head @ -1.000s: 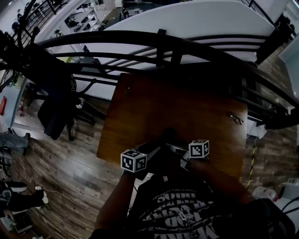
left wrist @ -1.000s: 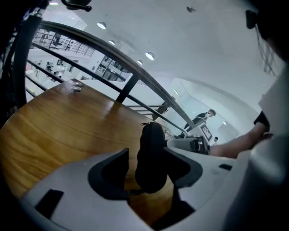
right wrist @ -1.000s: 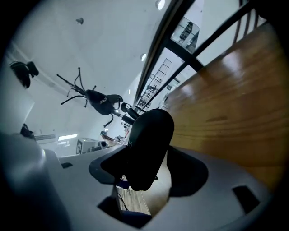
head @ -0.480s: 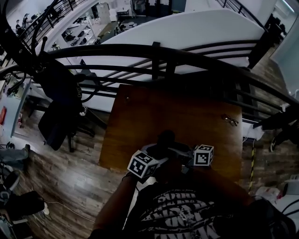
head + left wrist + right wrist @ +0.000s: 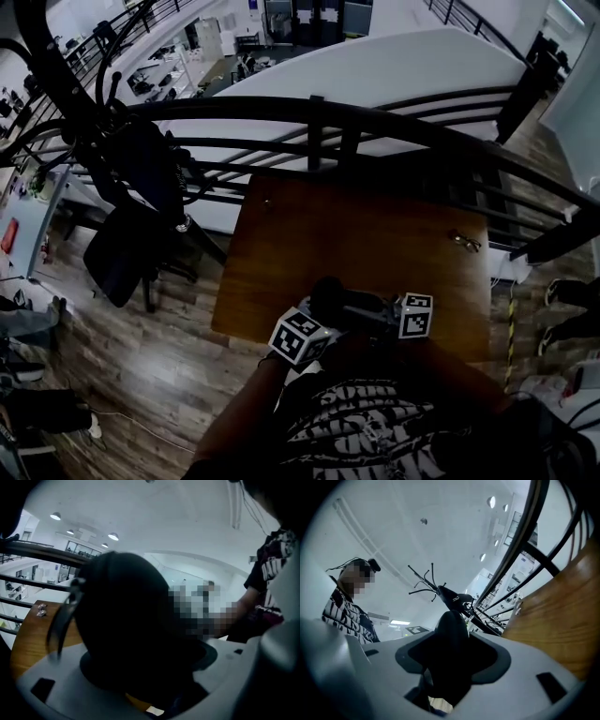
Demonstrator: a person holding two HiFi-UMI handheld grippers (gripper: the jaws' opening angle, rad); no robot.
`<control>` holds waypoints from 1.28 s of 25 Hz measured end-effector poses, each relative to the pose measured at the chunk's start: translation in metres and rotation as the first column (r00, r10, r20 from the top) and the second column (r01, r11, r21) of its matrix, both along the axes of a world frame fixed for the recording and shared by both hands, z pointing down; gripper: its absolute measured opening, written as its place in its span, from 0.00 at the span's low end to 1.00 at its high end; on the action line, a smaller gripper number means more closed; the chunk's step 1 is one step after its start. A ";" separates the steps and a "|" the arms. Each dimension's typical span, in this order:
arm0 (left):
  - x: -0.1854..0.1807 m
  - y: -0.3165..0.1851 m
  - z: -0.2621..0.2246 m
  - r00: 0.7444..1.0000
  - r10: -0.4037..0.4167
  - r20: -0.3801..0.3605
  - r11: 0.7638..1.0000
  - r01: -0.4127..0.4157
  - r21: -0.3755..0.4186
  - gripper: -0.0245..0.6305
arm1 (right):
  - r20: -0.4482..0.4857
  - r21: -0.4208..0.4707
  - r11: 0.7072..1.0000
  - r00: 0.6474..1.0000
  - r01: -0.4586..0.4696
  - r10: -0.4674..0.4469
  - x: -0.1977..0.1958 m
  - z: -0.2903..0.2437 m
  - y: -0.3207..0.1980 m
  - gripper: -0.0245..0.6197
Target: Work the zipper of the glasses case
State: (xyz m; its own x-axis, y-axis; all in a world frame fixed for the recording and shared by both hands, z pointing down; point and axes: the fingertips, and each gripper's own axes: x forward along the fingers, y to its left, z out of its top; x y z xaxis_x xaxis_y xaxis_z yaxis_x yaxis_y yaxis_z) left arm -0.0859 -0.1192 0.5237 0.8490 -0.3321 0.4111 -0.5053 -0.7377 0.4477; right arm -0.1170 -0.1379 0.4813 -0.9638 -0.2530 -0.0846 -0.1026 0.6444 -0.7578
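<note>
Cradling the black glasses case [image 5: 328, 292] loosely, jaws just spread wide, the left claw [image 5: 319, 317] is likely regripping while the right claw [image 5: 367, 307], jaws just narrowed, pinches the case's end above the near edge of the wooden surface [image 5: 375, 225].

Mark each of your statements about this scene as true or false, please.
1. A pair of glasses lies on the table. True.
2. The table is white. False: it is brown wood.
3. The glasses case is black. True.
4. The glasses are inside the case. False: they lie bare near the table's right edge, apart from the case.
5. A dark railing runs beyond the table's far side. True.
</note>
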 end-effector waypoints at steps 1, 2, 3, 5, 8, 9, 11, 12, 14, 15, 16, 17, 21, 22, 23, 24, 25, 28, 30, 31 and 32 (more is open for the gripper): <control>-0.001 0.003 -0.001 1.000 0.003 -0.008 1.000 -0.003 0.007 0.58 | 0.004 0.012 1.000 1.000 0.006 -0.006 -0.004 -0.002 0.003 0.37; -0.004 0.005 -0.001 1.000 0.002 -0.011 1.000 -0.002 0.009 0.58 | 0.003 0.016 1.000 1.000 0.007 -0.007 -0.007 -0.002 0.005 0.37; -0.005 0.006 -0.001 1.000 0.002 -0.006 1.000 -0.002 0.011 0.58 | -0.002 0.018 1.000 1.000 0.008 -0.008 -0.008 -0.002 0.007 0.37; -0.010 0.008 -0.001 1.000 0.001 0.024 1.000 -0.002 0.031 0.57 | -0.020 0.021 1.000 1.000 0.008 -0.008 -0.010 -0.002 0.010 0.37; -0.021 0.005 -0.004 0.998 -0.041 0.052 0.996 0.037 0.077 0.55 | -0.069 0.043 0.999 0.998 0.014 -0.011 -0.012 0.000 0.015 0.35; -0.027 0.002 -0.005 0.997 -0.065 0.052 0.995 0.061 0.083 0.54 | -0.089 0.058 0.998 0.996 0.016 -0.011 -0.011 0.000 0.016 0.33; -0.039 -0.004 -0.005 0.992 -0.106 0.075 0.991 0.100 0.086 0.53 | -0.110 0.083 0.996 0.994 0.012 -0.003 -0.006 -0.004 0.014 0.33; -0.044 -0.004 -0.004 0.988 -0.115 0.104 0.990 0.106 0.092 0.52 | -0.115 0.094 0.996 0.993 0.009 0.002 -0.003 -0.009 0.013 0.33; -0.051 -0.001 0.000 0.976 -0.101 0.191 0.989 0.078 0.124 0.52 | -0.135 0.135 0.991 0.991 0.013 0.005 -0.001 -0.025 0.010 0.35; -0.052 0.003 0.003 0.968 -0.082 0.239 0.988 0.047 0.147 0.52 | -0.150 0.169 0.985 0.989 0.022 0.003 -0.003 -0.035 0.009 0.37; -0.053 0.006 0.006 0.957 -0.060 0.283 0.986 0.011 0.169 0.52 | -0.166 0.208 0.978 0.986 0.033 0.002 -0.007 -0.046 0.007 0.37; -0.054 0.009 0.007 0.946 -0.038 0.323 0.982 -0.024 0.187 0.52 | -0.181 0.248 0.968 0.983 0.043 0.002 -0.012 -0.058 0.004 0.38; -0.050 0.020 0.005 0.916 0.019 0.400 0.970 -0.114 0.216 0.52 | -0.256 0.316 0.943 0.966 0.099 -0.016 -0.039 -0.085 -0.007 0.38; -0.048 0.022 0.004 0.914 0.026 0.406 0.967 -0.125 0.221 0.52 | -0.292 0.314 0.942 0.956 0.121 -0.026 -0.045 -0.082 -0.007 0.38; -0.047 0.023 0.003 0.912 0.029 0.410 0.965 -0.132 0.226 0.52 | -0.324 0.309 0.941 0.945 0.138 -0.033 -0.049 -0.078 -0.006 0.38; -0.046 0.022 0.002 0.911 0.028 0.411 0.964 -0.134 0.229 0.52 | -0.341 0.297 0.944 0.939 0.145 -0.036 -0.051 -0.074 -0.006 0.38; -0.046 0.022 0.001 0.912 0.025 0.409 0.964 -0.130 0.231 0.52 | -0.339 0.276 0.951 0.940 0.138 -0.038 -0.051 -0.070 -0.006 0.37; -0.053 0.019 0.000 0.914 -0.001 0.405 0.969 -0.099 0.226 0.50 | -0.302 0.194 0.977 0.953 0.092 -0.030 -0.040 -0.064 -0.010 0.37; -0.060 0.015 0.000 0.910 -0.027 0.414 0.972 -0.073 0.225 0.49 | -0.314 0.177 0.981 0.949 0.077 -0.018 -0.029 -0.057 -0.013 0.37; -0.062 0.014 0.000 0.908 -0.034 0.418 0.973 -0.066 0.223 0.49 | -0.332 0.182 0.980 0.943 0.075 -0.011 -0.024 -0.054 -0.014 0.36; -0.062 0.014 0.001 0.906 -0.034 0.422 0.974 -0.065 0.219 0.48 | -0.353 0.192 0.978 0.936 0.075 -0.002 -0.020 -0.052 -0.014 0.35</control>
